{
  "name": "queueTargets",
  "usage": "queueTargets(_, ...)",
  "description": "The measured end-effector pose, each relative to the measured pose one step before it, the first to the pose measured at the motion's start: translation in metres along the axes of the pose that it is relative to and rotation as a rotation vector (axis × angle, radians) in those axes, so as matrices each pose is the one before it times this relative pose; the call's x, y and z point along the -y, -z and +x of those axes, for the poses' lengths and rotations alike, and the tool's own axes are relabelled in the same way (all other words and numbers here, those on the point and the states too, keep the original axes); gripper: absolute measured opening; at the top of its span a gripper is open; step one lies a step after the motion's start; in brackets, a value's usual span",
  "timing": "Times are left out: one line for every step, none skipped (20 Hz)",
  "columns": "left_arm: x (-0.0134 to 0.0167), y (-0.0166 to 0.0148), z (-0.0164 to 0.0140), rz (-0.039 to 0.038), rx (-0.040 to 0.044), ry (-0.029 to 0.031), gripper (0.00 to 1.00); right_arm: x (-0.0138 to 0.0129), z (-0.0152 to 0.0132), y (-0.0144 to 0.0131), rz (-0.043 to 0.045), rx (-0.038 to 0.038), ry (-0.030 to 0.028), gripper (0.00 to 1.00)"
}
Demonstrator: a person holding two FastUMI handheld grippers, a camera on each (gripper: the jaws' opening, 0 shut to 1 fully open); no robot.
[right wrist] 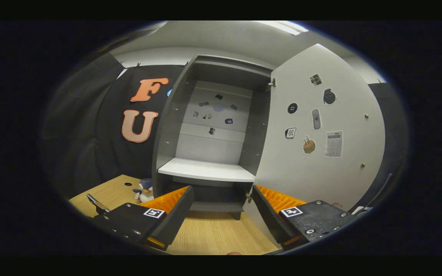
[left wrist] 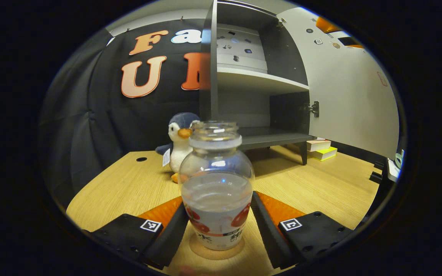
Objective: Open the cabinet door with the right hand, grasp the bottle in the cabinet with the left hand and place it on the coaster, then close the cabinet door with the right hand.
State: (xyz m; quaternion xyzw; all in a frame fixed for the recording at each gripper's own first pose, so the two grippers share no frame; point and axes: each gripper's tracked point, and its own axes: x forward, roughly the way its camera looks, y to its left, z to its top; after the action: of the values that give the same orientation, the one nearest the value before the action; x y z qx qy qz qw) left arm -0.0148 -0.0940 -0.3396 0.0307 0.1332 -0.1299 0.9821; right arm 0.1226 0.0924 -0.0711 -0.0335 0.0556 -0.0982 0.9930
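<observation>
Step in hand, as I read it: release the bottle on the coaster, then shut the door.

The clear glass bottle with a red-and-white label (left wrist: 216,184) stands upright on the round cork coaster (left wrist: 216,248), near edge of the light wood table (left wrist: 320,184). No cap on it, clear liquid roughly halfway up. The coaster rim shows all round the base, so it looks about centred.

Left gripper (left wrist: 217,214): fingers (left wrist: 167,234) flank the bottle low at the label, one each side, close to the glass. I can't tell whether they press on it or have just let go; the contact line isn't resolvable.

Doing it well: open evenly so neither finger drags the bottle sideways off the coaster, then pull straight back along the finger axis, level, no lift or twist until clear. An open bottle with liquid means a tip is a spill.

Right gripper (right wrist: 221,218): fingers wide apart, nothing between them. It is held level or slightly raised, aimed at the dark grey cabinet (right wrist: 213,126), with the white cabinet door carrying stickers (right wrist: 320,145) swung open on the right, hinged at the cabinet's right side. Cabinet shelves look bare.

For the close: put a finger on the door's outer face near the free edge and sweep it left. The plush penguin (left wrist: 180,142) sits left of the cabinet, out of the door's arc.
</observation>
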Motion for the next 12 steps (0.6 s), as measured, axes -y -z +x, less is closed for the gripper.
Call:
queueTargets(-0.00015, -0.00592, 0.00056, 0.00603, 0.00901, 0.00052, 0.97, 0.00046, -0.00119, -0.00017, 0.00191, -0.00032, -0.00168, 0.94)
queueTargets(0.00057, -0.00551, 0.00056, 0.005, 0.00825, 0.00142, 0.96, 0.0005, -0.00185, 0.0001, 0.00576, 0.0005, 0.0006, 0.94)
queueTargets(-0.0012, -0.00633, -0.00005, 0.00359, 0.00876, 0.00001, 0.97, 0.00034, -0.00143, -0.00008, 0.00976, 0.00085, -0.00093, 0.94)
queueTargets(0.00027, -0.00602, -0.00002, 0.00057, 0.00899, 0.00086, 0.96, 0.00014, -0.00151, 0.00082, 0.0122, -0.00323, -0.00132, 0.94)
queueTargets(-0.00112, -0.00635, 0.0007, -0.00379, 0.00619, -0.00109, 0.97, 0.00033, -0.00061, 0.00131, 0.0157, -0.00459, -0.00045, 0.94)
queueTargets(-0.00125, -0.00435, 0.00019, -0.0046, 0.00306, -0.00288, 0.97, 0.00002, -0.00148, 0.00036, 0.01788, -0.00254, -0.00438, 0.94)
queueTargets(-0.00176, -0.00479, 0.00045, -0.00225, 0.00176, -0.00675, 0.97, 0.00025, -0.00045, -0.00118, 0.01539, 0.00008, -0.00188, 0.94)
queueTargets(-0.00207, -0.00524, -0.00093, -0.00196, 0.00253, -0.00585, 0.96, 0.00108, -0.0007, -0.0003, 0.01211, -0.00073, -0.00101, 0.94)
queueTargets(-0.00146, -0.0056, 0.00037, -0.0008, 0.00384, -0.00448, 0.97, 0.00088, -0.00001, 0.00062, 0.00897, 0.00033, -0.00121, 0.94)
queueTargets(-0.0014, -0.00602, -0.00133, 0.00175, 0.0045, -0.00556, 0.97, 0.00199, -0.00007, 0.00079, 0.00527, -0.00064, 0.00191, 0.94)
queueTargets(-0.00145, -0.00643, -0.00097, 0.00286, 0.00519, -0.00157, 0.96, 0.00244, -0.00054, 0.00001, 0.00391, -0.00175, 0.00239, 0.94)
queueTargets(-0.0006, -0.00786, -0.00141, 0.00029, 0.011, -0.00171, 0.96, 0.00202, -0.00098, 0.00031, 0.00318, 0.00072, 0.0012, 0.94)
